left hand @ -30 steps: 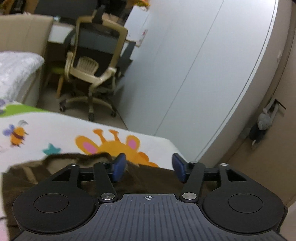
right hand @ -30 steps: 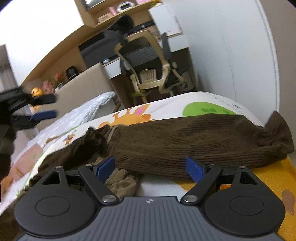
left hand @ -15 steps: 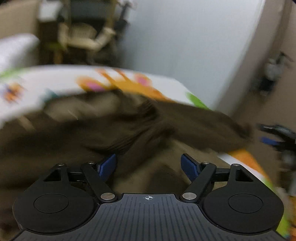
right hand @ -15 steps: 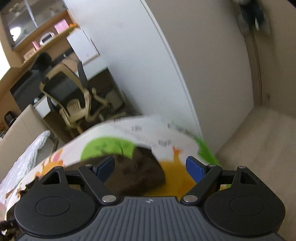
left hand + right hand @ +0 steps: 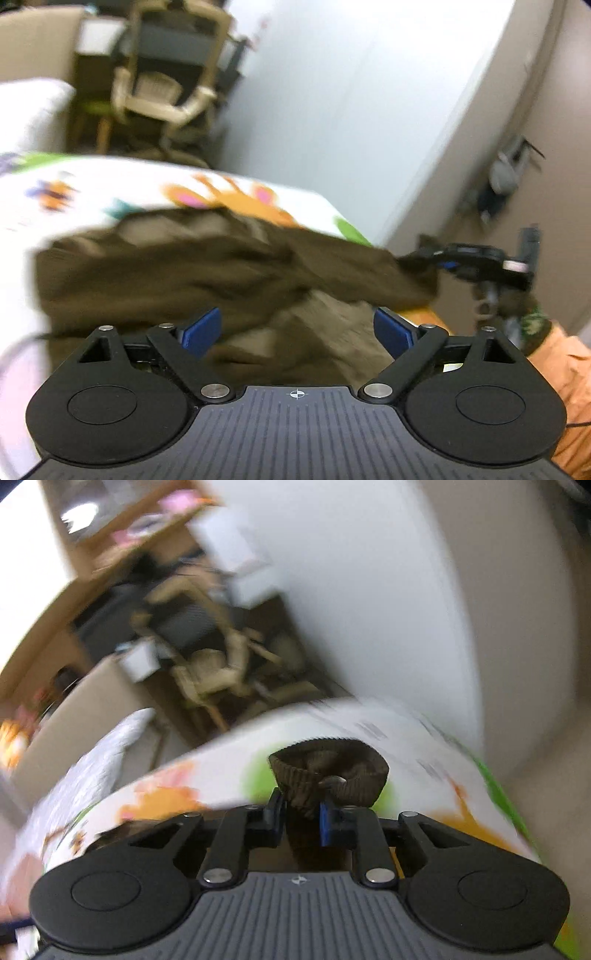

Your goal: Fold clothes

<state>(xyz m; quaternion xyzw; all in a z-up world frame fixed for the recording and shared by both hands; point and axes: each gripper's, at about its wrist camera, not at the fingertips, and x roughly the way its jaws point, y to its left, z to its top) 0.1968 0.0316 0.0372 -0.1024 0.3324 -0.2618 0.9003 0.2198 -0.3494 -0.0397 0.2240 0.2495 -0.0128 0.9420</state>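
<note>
Brown corduroy garment (image 5: 207,266) lies crumpled across the bed sheet (image 5: 92,184), a white sheet with cartoon animal prints; one end stretches off toward the right edge of the bed. Both views are motion-blurred.

Right gripper (image 5: 302,818): jaws closing, pads pressed on a bunched ribbed end of the garment (image 5: 328,771), cloth puffing out above the pads. From the left wrist view the same right gripper (image 5: 439,258) sits at the garment's far right end, cloth pulled toward it.

Left gripper (image 5: 297,330): jaws opening, blue pads wide apart, nothing pinched; it hovers over the near part of the garment, paler inner lining showing between the pads.

Orange cloth (image 5: 569,373) at the right edge, beside the left gripper body; a patterned sleeve (image 5: 532,317) near it below the right gripper.

Beyond the bed: beige office chair (image 5: 162,92), white wardrobe (image 5: 351,110), grey object hanging on the wall (image 5: 506,177), too blurred to identify. A second bed (image 5: 99,753) in white cover shows left in the right wrist view.
</note>
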